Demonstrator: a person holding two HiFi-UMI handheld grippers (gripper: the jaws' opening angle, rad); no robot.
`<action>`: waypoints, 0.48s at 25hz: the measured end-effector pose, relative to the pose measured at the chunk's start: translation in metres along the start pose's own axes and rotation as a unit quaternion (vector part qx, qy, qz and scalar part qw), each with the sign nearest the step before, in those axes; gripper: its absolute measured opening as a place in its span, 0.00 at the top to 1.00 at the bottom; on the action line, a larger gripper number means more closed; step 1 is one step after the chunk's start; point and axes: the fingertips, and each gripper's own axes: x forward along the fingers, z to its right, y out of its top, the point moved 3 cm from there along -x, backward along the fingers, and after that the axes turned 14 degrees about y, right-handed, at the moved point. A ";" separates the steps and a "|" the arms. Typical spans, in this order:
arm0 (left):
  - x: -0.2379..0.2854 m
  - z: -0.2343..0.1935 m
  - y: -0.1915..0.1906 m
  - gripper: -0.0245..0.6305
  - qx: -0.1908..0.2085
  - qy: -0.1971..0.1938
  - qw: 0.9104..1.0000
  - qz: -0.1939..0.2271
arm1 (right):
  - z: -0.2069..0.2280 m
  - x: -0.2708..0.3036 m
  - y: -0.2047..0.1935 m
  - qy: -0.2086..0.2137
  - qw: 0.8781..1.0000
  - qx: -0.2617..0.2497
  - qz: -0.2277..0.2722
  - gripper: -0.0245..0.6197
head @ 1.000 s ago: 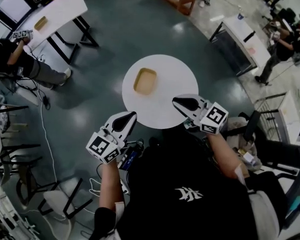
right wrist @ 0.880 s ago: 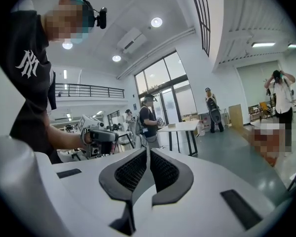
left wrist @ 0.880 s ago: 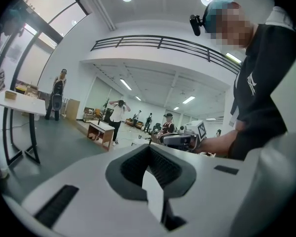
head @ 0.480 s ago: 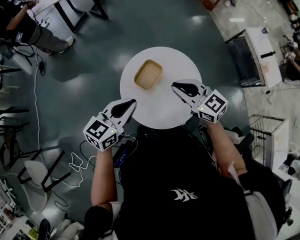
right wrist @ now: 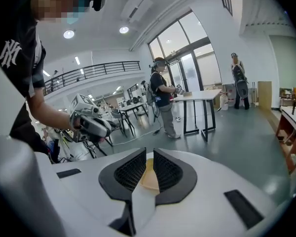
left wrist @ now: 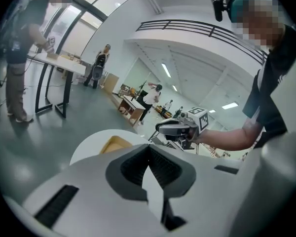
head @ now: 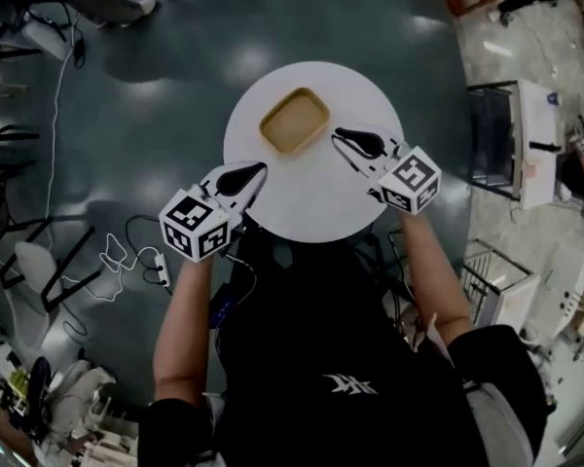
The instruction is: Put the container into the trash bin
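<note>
The container (head: 295, 120) is a shallow tan tray lying on the far half of a round white table (head: 311, 202). My left gripper (head: 259, 170) is shut and empty, with its tips over the table's near left part, short of the container. My right gripper (head: 339, 134) is shut and empty too, its tips just right of the container's edge. The left gripper view shows the left gripper (left wrist: 149, 147), the container (left wrist: 113, 144) beyond its jaws to the left and the other gripper (left wrist: 175, 127) ahead. Past the narrow slit of the right gripper (right wrist: 149, 154) the container (right wrist: 149, 179) shows.
A dark floor surrounds the table, with cables (head: 127, 251) at the left. A dark table (head: 501, 134) and a wire-frame rack (head: 496, 280) stand at the right. Other people work at a table (right wrist: 197, 98) farther off.
Both grippers have moved forward and down over the table towards the container. The right one has come up beside the container. Both stayed shut.
</note>
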 end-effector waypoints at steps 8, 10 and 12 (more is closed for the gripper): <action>0.047 -0.039 -0.023 0.96 -0.084 0.061 0.994 -0.043 | 0.041 0.034 -0.022 0.022 0.999 0.029 -0.038 0.80; 0.058 -0.045 -0.031 0.95 -0.101 0.070 0.991 -0.053 | 0.052 0.037 -0.029 0.017 0.998 0.037 -0.046 0.79; 0.067 -0.053 -0.041 0.94 -0.121 0.077 0.988 -0.065 | 0.065 0.041 -0.036 0.011 0.997 0.045 -0.055 0.77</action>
